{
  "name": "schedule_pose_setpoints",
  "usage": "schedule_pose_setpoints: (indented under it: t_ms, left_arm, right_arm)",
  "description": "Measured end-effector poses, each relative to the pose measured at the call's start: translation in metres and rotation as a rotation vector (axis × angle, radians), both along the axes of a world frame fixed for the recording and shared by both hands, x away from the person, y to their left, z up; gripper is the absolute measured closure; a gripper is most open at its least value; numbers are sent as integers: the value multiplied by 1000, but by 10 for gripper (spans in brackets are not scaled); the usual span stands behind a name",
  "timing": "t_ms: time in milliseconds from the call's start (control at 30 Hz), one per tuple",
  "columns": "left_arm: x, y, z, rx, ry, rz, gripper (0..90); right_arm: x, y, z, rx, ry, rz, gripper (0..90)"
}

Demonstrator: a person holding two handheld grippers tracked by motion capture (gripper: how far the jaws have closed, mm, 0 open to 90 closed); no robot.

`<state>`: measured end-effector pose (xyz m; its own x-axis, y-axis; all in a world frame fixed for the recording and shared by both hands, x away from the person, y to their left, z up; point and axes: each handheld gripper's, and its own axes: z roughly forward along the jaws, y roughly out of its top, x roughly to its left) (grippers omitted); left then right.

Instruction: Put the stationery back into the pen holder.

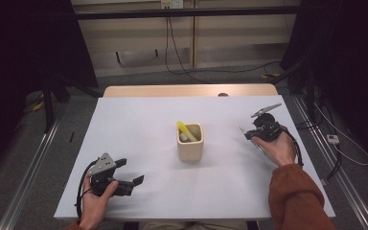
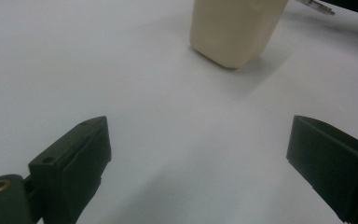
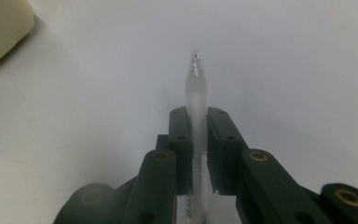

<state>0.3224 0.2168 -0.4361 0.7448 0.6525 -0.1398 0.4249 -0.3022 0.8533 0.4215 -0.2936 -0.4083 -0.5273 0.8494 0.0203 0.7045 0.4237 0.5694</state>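
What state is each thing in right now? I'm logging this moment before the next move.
Right gripper: shut on the pen.
Pen: clear, clamped between the jaws, tip sticking out ahead.
Left gripper: open, nothing between the jaws, held low over the table.
Holder: beige, upright mid-table, not held.
Yellow marker: standing tilted inside the holder.

A beige cup (image 1: 190, 146) holding a yellow marker (image 1: 186, 130) stands mid-table on the white tabletop (image 1: 139, 129).
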Motion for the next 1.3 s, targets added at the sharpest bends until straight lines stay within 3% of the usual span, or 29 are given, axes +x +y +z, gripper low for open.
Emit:
schedule_pose_setpoints:
  t_ms: [267,567,800,933,1033,1300]
  left_arm:
    - [0,1,0,2,1,-1,63]
    - [0,0,0,-2,1,-2,63]
    - [0,0,0,-2,1,-3,63]
    - [0,0,0,-2,3,-4,63]
    - [0,0,0,-1,3,-4,63]
    - [0,0,0,-1,2,-3,63]
  right_arm:
    - [-5,-1,11,52,-91,-1,814]
    - [-7,-2,15,101,-106,-2,814]
    - [-10,-2,19,155,-152,-3,814]
    - [-12,-1,23,192,-192,17,814]
    - [-13,1,24,236,-195,50,814]
    - [-18,7,32,266,-274,69,814]
